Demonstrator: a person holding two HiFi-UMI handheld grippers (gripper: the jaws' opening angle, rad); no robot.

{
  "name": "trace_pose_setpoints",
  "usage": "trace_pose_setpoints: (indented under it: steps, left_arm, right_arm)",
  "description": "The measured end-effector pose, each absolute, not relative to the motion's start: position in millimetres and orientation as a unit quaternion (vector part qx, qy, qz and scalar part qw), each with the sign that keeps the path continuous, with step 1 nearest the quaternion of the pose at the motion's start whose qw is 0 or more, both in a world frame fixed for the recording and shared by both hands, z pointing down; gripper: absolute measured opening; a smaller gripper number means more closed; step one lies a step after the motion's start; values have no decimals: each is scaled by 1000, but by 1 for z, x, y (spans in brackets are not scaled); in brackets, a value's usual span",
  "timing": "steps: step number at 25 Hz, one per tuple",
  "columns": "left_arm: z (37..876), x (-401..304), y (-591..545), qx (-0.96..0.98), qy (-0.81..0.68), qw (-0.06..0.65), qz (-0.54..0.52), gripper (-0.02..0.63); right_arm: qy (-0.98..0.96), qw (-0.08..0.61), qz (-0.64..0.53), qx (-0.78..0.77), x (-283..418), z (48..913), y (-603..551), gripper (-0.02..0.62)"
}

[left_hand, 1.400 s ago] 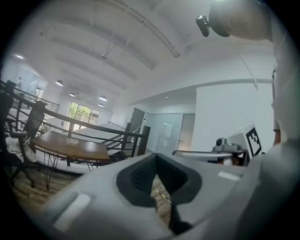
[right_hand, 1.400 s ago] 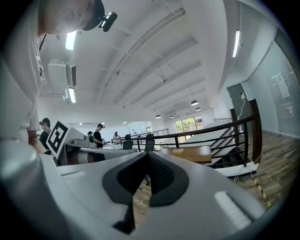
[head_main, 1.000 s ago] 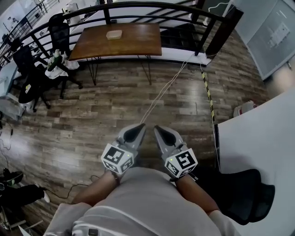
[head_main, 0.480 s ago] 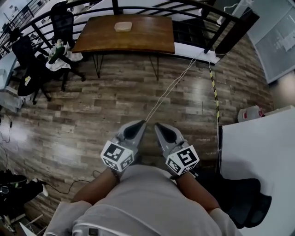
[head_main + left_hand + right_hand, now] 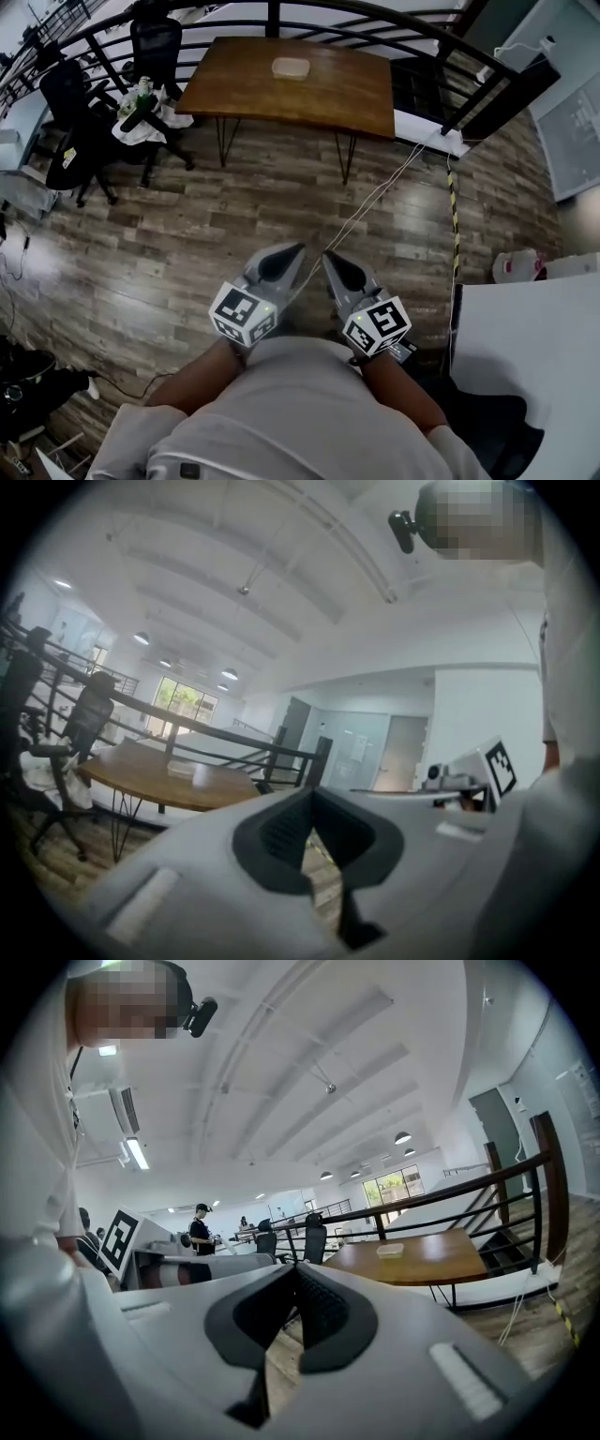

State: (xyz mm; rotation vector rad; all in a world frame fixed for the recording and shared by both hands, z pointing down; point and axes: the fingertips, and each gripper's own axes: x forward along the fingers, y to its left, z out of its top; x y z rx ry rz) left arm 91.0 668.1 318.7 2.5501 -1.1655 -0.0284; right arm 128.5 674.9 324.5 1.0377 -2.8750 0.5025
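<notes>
Head view: left gripper [image 5: 292, 251] and right gripper [image 5: 328, 257] held side by side, tight to the person's torso [image 5: 300, 412]; forearms [image 5: 192, 382] bent in; tips point forward, angled slightly toward each other, near but apart; marker cubes [image 5: 246, 314] face up. Left gripper view: jaws clenched tip to tip, nothing between; right gripper view: same. Both hang above the wood floor [image 5: 187, 234]; white cable [image 5: 375, 195] lies on it just ahead of the tips; wooden table [image 5: 328, 89] with small tray [image 5: 290, 67] stands well apart, by the black railing [image 5: 394, 17].
</notes>
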Motion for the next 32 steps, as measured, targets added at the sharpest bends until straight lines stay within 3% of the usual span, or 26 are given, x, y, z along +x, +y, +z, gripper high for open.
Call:
trace_pose_setpoints:
  steps: [17,32]
  left_arm:
    - [346,50,529,869,-466,166,13,3]
    - [335,124,334,857,-493,148,23,3]
  right_arm:
    - [-945,22,177,274,90,346,524,6]
    - [-953,11,186,239,163,342,317,5]
